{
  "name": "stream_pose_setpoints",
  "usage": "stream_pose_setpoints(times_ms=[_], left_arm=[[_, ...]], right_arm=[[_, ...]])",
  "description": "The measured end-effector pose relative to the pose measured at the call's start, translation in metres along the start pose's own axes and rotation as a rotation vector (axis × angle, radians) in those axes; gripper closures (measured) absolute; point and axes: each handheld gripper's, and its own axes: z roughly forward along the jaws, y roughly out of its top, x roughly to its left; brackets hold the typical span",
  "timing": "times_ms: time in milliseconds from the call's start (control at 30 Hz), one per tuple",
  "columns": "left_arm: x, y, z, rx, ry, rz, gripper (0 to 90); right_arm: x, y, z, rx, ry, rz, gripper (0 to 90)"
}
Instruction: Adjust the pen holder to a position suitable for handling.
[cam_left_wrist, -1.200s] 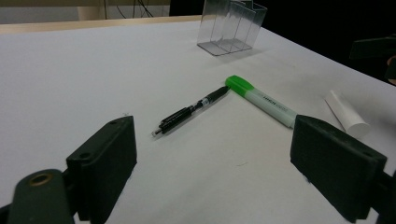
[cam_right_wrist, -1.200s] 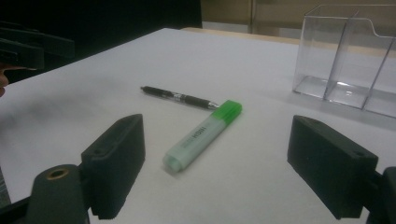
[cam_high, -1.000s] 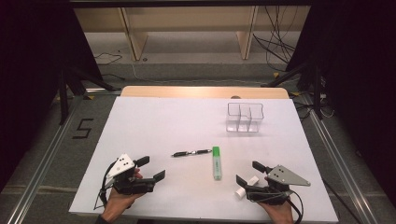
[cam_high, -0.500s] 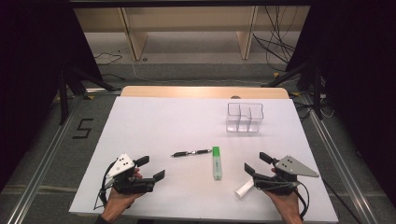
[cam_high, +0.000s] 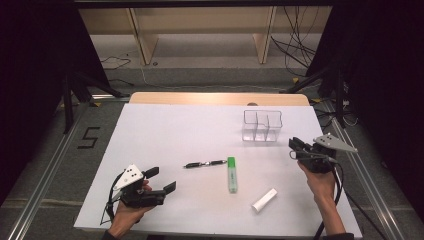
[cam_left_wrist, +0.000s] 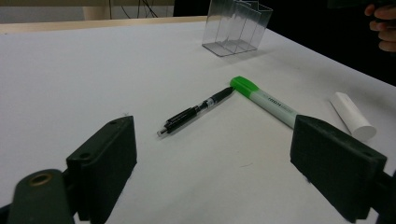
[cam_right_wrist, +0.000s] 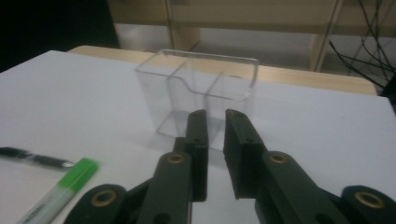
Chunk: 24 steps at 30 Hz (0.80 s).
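Observation:
A black pen (cam_high: 205, 163) and a green highlighter (cam_high: 231, 174) lie mid-table, the pen's tip by the highlighter's cap. Front right of them lies a white cylinder (cam_high: 264, 199). My left gripper (cam_high: 162, 179) rests open at the front left; its wide jaws (cam_left_wrist: 215, 154) frame the pen (cam_left_wrist: 194, 113), the highlighter (cam_left_wrist: 266, 99) and the cylinder (cam_left_wrist: 352, 115) from a distance. My right gripper (cam_high: 293, 150) hovers just right of a clear compartment holder (cam_high: 262, 125). Its jaws (cam_right_wrist: 215, 119) have just been closing and stand almost together with nothing between them, pointing at the holder (cam_right_wrist: 201, 88).
The white table top (cam_high: 175, 130) ends at a wooden strip (cam_high: 215, 98) at the back. Dark floor, rails and cables surround it. Fingers of the person's right hand (cam_left_wrist: 380, 23) show far off in the left gripper view.
My right gripper has left the white cylinder at the front right and moved back and up toward the clear holder, its jaws drawing together. The cylinder stays on the table. The left gripper has not moved.

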Motion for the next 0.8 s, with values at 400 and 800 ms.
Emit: stream_pose_setpoints(times_ms=[400,800], left_arm=[[0.0,0.0,0.001,-0.003,0.004,-0.005,14.2],[0.0,0.0,0.001,0.003,0.002,-0.001,14.2]], right_arm=[[-0.052,0.004,0.058,0.11,-0.069,0.12,90.0],[-0.067,0.01,0.108,0.209,-0.042,0.121,90.0]])
